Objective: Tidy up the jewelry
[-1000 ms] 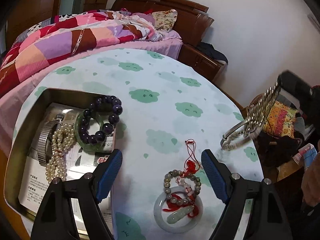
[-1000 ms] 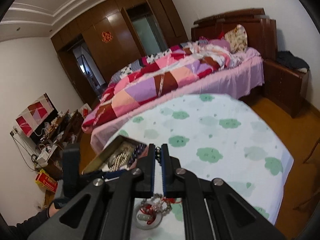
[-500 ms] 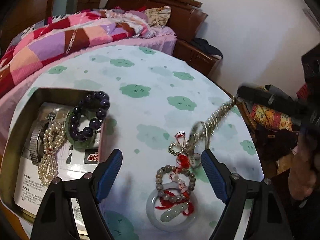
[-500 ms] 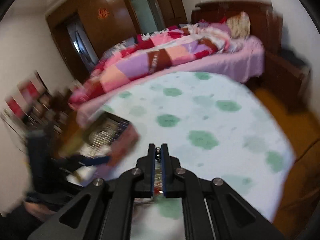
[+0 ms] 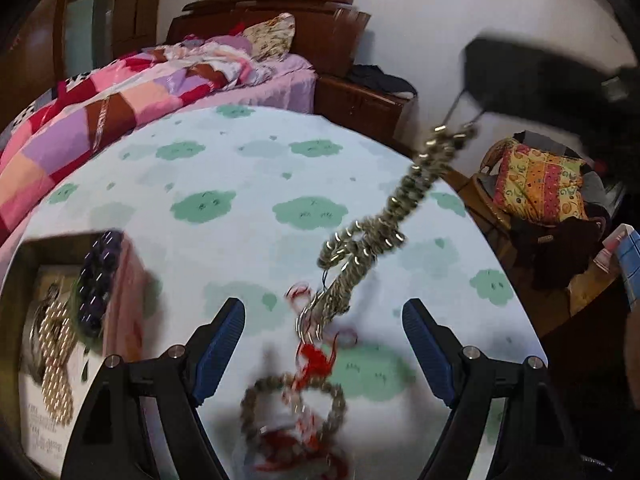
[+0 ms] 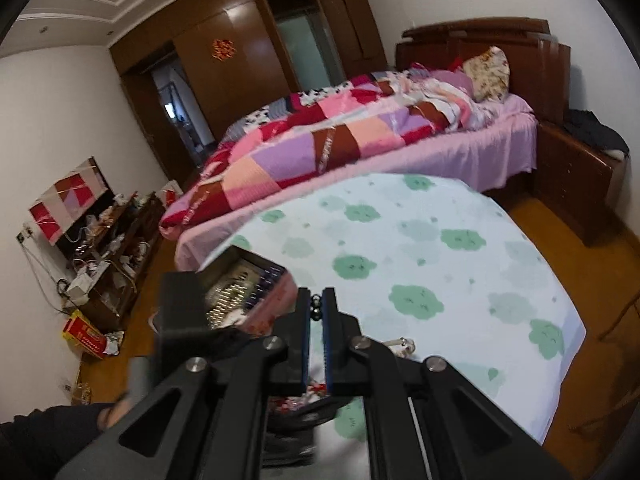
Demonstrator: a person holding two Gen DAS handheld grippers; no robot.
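Now a silvery bead chain (image 5: 384, 224) hangs slantwise over the round table, its top end pinched between the pressed-together blue pads of the right gripper (image 6: 317, 308), where a few dark metal beads show at the fingertips. In the left wrist view that gripper is only a dark blur at the upper right, and the chain's lower end dangles close above a red tassel (image 5: 316, 360); motion blur hides whether they touch. Just below the tassel lies a loop of grey-green beads (image 5: 292, 404) among red cord, near the table's front edge. The left gripper (image 5: 323, 344) hovers with its jaws spread wide, one blue pad on each side of this heap, touching nothing.

At the left rim of the table sits an open metal box (image 5: 28, 256); inside it are a dark purple bead bracelet (image 5: 98, 280) leaning at the right wall and a string of pearls (image 5: 54, 356) on printed paper. The cloud-print tablecloth (image 5: 248, 168) is bare between the box and the far edge. Beyond that edge stands a bed with a patchwork quilt (image 6: 320, 140); to the right, past the table's rim, a chair holds a yellow patterned cushion (image 5: 536, 184)
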